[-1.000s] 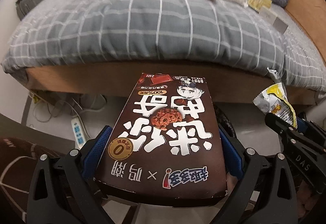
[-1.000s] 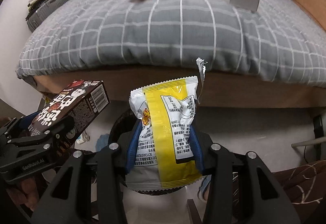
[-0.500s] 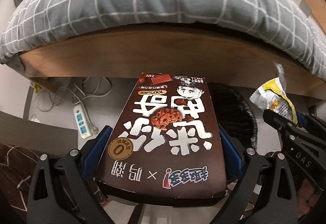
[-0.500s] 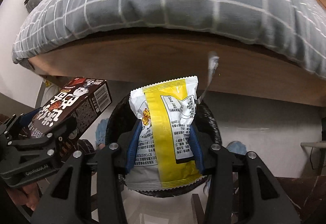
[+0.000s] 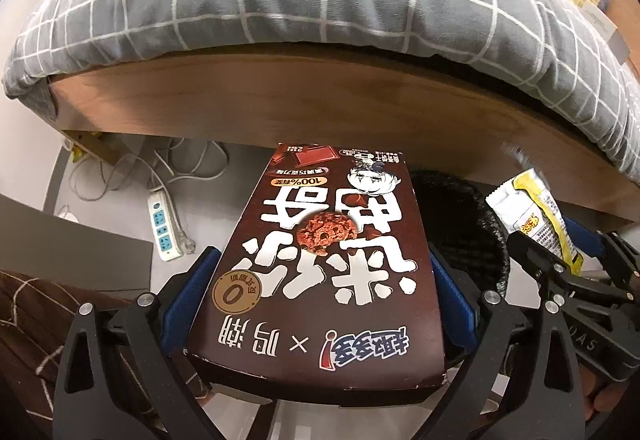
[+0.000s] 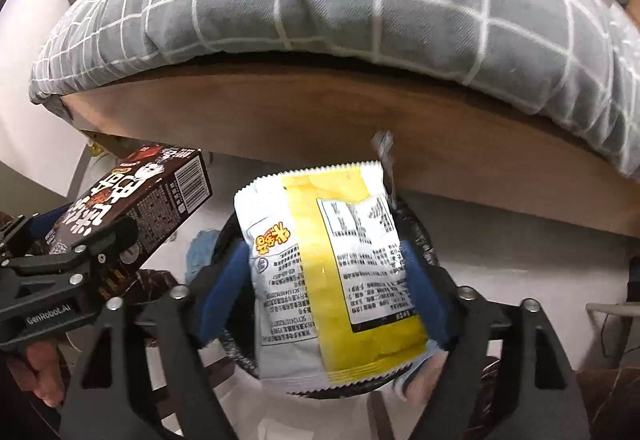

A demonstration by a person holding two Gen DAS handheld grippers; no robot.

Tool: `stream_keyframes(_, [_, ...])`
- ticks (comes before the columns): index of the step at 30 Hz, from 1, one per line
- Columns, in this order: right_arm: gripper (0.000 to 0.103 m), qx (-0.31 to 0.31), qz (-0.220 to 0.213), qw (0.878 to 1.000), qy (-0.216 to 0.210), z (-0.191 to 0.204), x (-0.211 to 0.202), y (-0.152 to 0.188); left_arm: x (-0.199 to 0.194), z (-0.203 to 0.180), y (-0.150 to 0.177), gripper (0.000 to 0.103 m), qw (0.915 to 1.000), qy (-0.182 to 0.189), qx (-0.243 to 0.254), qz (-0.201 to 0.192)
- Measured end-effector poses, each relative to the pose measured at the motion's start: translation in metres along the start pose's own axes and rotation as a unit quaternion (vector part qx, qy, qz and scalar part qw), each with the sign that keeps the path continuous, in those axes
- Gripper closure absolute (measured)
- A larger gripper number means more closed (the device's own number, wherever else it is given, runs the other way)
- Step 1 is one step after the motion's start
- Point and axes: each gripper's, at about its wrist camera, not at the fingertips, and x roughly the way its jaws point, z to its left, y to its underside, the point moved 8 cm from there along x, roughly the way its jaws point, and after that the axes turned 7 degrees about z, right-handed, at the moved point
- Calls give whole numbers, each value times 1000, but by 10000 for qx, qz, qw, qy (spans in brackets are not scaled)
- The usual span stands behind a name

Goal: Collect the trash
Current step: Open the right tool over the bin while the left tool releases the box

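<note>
Right wrist view first: we have the right gripper (image 6: 320, 280) clamped on the yellow-and-white snack bag (image 6: 332, 272), blue pads pressing both its sides, and the black trash bin (image 6: 420, 236) sits directly beneath and behind the bag, its dark rim showing on either side. The bag's long axis runs along our fingers, top seam pointing toward the wooden bed frame (image 6: 320, 120). We judge this hand the nearer one to the bin mouth; a release from here should drop the bag inside.

Left wrist view: the left gripper (image 5: 320, 304) grips the brown cookie box (image 5: 320, 272) by its long side edges, flat face up, long axis pointing forward at the bed frame. The bin lies to the right of the box and a little ahead, partly hidden behind it. So the box is not yet over the opening, and we reckon it needs a shift rightward before letting go.

More litter remains up on the grey checked duvet (image 5: 320, 0), near its far right corner. A white power strip (image 5: 162, 224) lies on the floor, left of the box.
</note>
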Motion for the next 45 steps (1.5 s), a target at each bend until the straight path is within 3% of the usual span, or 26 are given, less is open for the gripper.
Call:
stream_keyframes(7, [12, 78, -139, 9998, 145, -22, -15, 3, 1, -13, -5, 9, 9997, 108, 219, -59])
stream_keyframes(13, [10, 373, -206, 9980, 466, -58, -20, 12, 7, -28, -7, 9, 9989, 225, 395, -95])
stream_keyframes(30, [9, 1393, -329, 9863, 820, -162, -41, 45, 32, -110, -3, 8, 9924, 405, 1162, 53])
stream_keyframes(34, [9, 1351, -317, 9854, 983, -162, -40, 43, 35, -112, 0, 8, 9921, 383, 1192, 36])
stream_keyframes(45, [9, 1312, -452, 9862, 901, -156, -51, 31, 37, -120, 4, 6, 9906, 161, 1359, 27])
